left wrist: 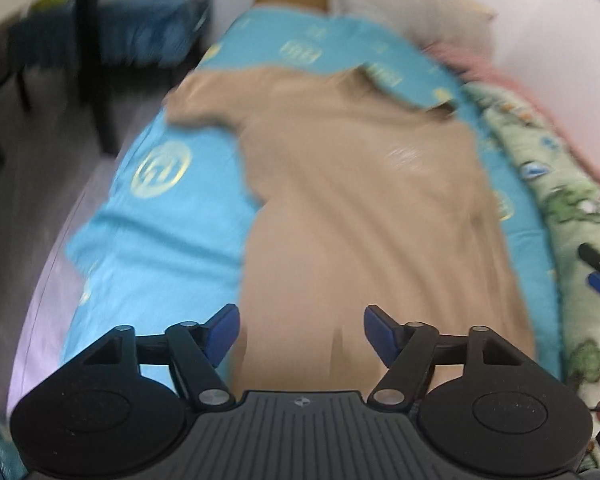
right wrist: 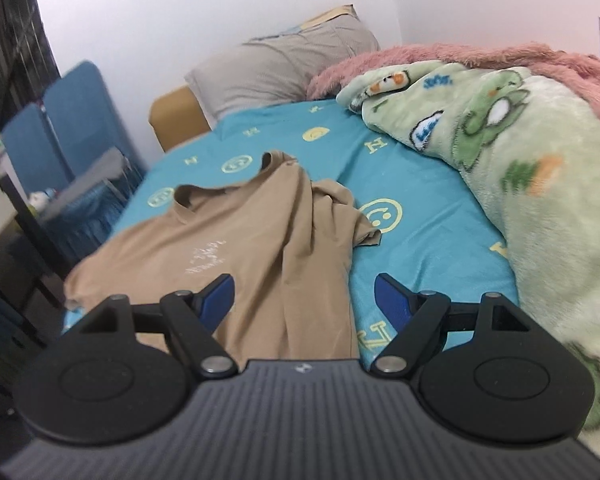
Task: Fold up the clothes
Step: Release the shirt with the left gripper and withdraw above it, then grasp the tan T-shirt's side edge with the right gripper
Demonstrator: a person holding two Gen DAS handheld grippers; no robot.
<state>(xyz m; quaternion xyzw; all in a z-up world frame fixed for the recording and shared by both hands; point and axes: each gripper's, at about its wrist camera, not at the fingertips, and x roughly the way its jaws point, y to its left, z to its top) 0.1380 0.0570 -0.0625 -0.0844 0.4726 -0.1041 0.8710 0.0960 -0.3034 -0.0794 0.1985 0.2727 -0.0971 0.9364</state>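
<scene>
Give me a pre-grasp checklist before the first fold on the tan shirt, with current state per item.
1. Left gripper open and holding nothing: ok.
2. Right gripper open and holding nothing: ok.
3. Tan T-shirt flat on the blue sheet: not ok, the side by the green blanket is bunched and its sleeve crumpled.
4. Shirt clear of the blanket: ok, a strip of sheet shows between them.
5. Bottom hem visible for grasping: cannot tell, it is hidden behind the gripper bodies in both views.
6. Left wrist view sharp enough to aim: not ok, motion-blurred.
</scene>
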